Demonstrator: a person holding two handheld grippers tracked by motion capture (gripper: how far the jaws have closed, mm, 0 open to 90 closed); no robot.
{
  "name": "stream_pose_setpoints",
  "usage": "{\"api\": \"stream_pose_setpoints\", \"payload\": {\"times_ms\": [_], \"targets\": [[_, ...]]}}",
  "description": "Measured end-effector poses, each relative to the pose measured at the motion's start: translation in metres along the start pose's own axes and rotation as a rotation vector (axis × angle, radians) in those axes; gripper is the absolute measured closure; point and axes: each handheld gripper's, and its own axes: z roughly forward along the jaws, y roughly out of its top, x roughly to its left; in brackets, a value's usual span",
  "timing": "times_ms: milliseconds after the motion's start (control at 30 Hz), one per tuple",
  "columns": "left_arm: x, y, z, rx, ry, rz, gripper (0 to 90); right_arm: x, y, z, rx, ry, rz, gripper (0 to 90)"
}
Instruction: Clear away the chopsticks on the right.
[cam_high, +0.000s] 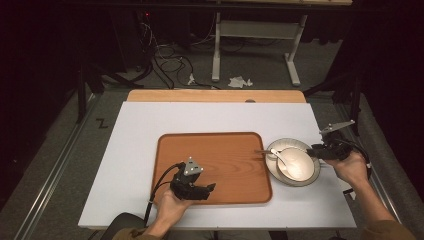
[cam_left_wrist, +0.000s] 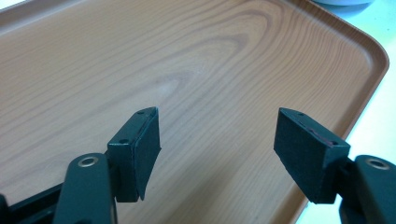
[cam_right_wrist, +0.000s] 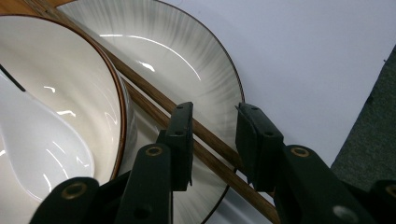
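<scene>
A: Right gripper (cam_right_wrist: 212, 140) status?

B: Jaws narrowed, one on each side of the chopsticks (cam_right_wrist: 161, 105). The pair runs diagonally through the gap. Can't tell if the pads actually touch the wood or just bracket it, a sliver of gap seems visible on both sides.

A: Where do the chopsticks sit?

B: Lying across the plate (cam_right_wrist: 187, 51), tucked against the outer side of the bowl (cam_right_wrist: 70, 84). In the high view the right gripper (cam_high: 320, 150) is at the plate's (cam_high: 295, 144) right rim, and the far tips of the chopsticks (cam_high: 263, 151) stick out over the tray's (cam_high: 212, 140) right edge.

A: Bowl contents?

B: White spoon (cam_right_wrist: 37, 144) resting inside. Bowl (cam_high: 300, 165) sits on the plate. The plate is on the white tabletop (cam_high: 140, 125), just beside the tray's right edge.

A: Left gripper?

B: Left gripper (cam_left_wrist: 217, 140) is spread wide, nothing between the pads. Hovers low over the wooden tray (cam_left_wrist: 187, 60); can't tell if it touches. In the high view the left gripper (cam_high: 197, 187) is above the tray's near left part, pointing right, well apart from the plate.

A: Anything on the tray?

B: Bare wood grain under the left jaws. A bit of the plate's rim (cam_left_wrist: 343, 2) peeks in at the top right of the left gripper view, beyond the tray corner.
</scene>
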Motion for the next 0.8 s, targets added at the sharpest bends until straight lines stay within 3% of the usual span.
{"api": "stream_pose_setpoints", "payload": {"times_ms": [800], "targets": [[0.0010,0.0000,-0.0009,-0.004,-0.002,0.000,31.5,-0.0014,0.0060,0.0057,0.016,-0.001,-0.022,66.0]]}}
